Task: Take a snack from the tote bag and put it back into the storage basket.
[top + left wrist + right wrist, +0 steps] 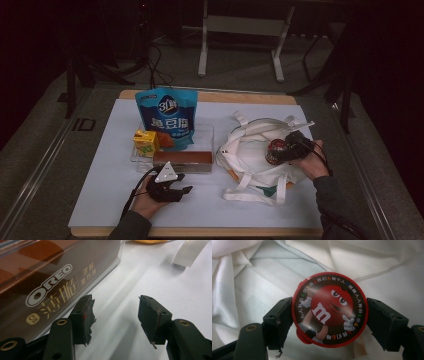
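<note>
A round red M&M's tin (329, 310) lies lid up on a white tote bag (262, 277). My right gripper (328, 303) stands open around it, one black jaw on each side of the tin, and a thin gap shows at the right pad (384, 320). From above, the tin (275, 148) and right gripper (286, 150) sit over the tote bag (250, 145) at the right. My left gripper (115, 307) is open and empty over the white mat, just beside a brown Oreo box (50, 285). In the high view this left gripper (183, 184) rests in front of the Oreo box (182, 159).
A clear tray (205, 132) holds the Oreo box, a yellow drink carton (146, 142) and an upright blue snack pouch (167, 117). The white mat (110, 185) covers the wooden table. A tote strap (190, 252) lies near the left gripper. Table legs stand beyond the far edge.
</note>
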`<state>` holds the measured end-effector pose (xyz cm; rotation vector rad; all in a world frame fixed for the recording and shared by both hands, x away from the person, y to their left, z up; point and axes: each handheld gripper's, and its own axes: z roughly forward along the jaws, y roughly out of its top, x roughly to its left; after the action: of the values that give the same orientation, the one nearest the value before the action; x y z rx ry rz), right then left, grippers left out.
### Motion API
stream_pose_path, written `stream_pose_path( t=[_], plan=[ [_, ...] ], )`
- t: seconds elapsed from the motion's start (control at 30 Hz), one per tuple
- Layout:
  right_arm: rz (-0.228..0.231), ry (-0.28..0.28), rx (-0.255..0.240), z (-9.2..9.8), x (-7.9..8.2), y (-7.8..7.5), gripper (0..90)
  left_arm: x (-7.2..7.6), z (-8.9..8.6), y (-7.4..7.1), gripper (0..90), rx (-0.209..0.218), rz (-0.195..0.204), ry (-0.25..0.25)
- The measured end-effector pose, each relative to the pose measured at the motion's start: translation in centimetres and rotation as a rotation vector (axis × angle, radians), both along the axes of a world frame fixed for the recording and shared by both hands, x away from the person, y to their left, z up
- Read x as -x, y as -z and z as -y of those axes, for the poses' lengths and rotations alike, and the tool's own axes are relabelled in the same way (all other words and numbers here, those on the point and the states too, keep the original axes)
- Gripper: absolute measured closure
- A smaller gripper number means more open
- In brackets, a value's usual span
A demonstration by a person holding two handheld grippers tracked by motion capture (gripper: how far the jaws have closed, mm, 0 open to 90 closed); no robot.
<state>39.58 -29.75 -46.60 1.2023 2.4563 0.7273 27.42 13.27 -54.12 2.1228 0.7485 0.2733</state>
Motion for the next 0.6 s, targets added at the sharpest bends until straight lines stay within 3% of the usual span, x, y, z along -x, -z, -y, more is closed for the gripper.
stream_pose_path(
  t=[0.3,0.6],
  plan=[
    [-0.036,-0.027,0.040,-0.38,-0.61,0.28,24.2,0.01,0.02,0.01,45.8,0.000,0.000,0.000],
    [-0.031,0.017,0.024,-0.86,-0.74,0.51,24.9,0.01,0.05,0.01,45.8,-0.001,0.000,0.000]
  ],
)
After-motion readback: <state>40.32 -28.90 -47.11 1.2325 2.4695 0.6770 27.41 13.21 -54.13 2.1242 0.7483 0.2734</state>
